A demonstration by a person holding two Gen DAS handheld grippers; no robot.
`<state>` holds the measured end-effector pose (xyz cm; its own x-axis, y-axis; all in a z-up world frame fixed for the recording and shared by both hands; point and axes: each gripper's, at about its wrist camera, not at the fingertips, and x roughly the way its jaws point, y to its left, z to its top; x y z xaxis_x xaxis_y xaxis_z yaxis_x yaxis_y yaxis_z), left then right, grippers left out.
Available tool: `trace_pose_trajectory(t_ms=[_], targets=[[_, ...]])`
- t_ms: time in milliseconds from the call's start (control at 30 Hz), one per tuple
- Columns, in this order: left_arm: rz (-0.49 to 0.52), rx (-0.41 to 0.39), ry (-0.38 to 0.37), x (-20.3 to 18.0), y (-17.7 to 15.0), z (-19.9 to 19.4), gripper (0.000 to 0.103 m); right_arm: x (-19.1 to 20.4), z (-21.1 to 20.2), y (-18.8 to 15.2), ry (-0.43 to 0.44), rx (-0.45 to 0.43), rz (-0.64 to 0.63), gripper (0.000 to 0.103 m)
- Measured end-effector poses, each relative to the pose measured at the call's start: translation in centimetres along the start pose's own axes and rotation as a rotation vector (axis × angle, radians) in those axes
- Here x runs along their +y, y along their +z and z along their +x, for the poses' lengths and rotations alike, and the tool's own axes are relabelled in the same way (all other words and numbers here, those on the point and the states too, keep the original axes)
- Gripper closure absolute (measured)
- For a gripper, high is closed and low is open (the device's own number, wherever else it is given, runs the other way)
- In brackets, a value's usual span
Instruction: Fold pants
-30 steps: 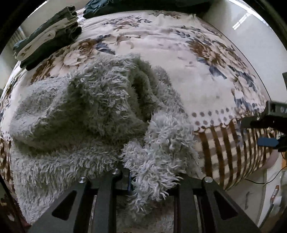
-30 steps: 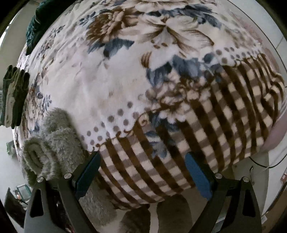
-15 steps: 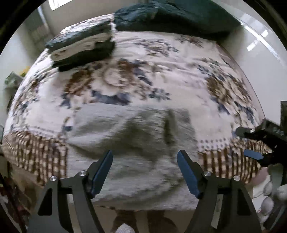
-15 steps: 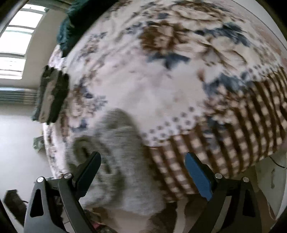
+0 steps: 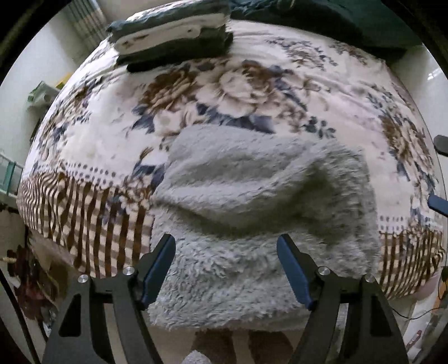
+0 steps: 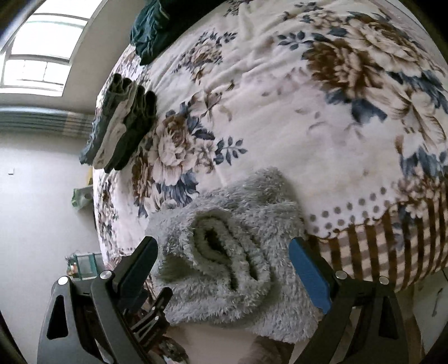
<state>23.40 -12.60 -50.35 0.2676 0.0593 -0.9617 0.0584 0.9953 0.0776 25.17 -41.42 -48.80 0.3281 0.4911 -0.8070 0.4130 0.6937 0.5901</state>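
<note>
The fluffy grey pants (image 5: 252,196) lie folded in a bundle at the near edge of the floral bed blanket (image 5: 252,84), part hanging over the edge. My left gripper (image 5: 225,268) is open and empty just in front of them. In the right wrist view the pants (image 6: 229,252) show their rolled end. My right gripper (image 6: 224,268) is open and empty, its jaws either side of that end without gripping it. Its fingers (image 5: 439,201) show at the right edge of the left wrist view.
A stack of folded dark and white clothes (image 5: 173,33) sits at the far left of the bed, also in the right wrist view (image 6: 120,126). A dark green heap (image 5: 336,19) lies at the head of the bed. Walls and floor surround the bed.
My left gripper let go of the grey pants, opened and drew back. The pants now lie flat on the bed. My right gripper swung left towards the pants' end.
</note>
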Motion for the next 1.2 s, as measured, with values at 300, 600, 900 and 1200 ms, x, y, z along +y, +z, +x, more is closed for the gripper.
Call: trace_pose_trajectory(t_ms=[300, 600, 900, 1200], targets=[[-0.048, 0.050, -0.001, 2.0, -0.8, 2.0, 0.030, 2.6, 3.7, -0.1, -0.067, 0.047, -0.090, 0.006], [-0.071, 0.053, -0.002, 3.8, -0.8, 2.0, 0.030, 5.1, 6.1, -1.0, -0.087, 0.082, -0.152, 0.006], [-0.089, 0.060, 0.002, 5.0, -0.6, 2.5, 0.030, 6.4, 6.8, -0.9, -0.096, 0.083, -0.186, 0.006], [-0.081, 0.076, 0.006, 5.1, -0.9, 3.2, 0.030, 10.4, 4.8, -1.9, -0.308, -0.058, -0.409, 0.006]])
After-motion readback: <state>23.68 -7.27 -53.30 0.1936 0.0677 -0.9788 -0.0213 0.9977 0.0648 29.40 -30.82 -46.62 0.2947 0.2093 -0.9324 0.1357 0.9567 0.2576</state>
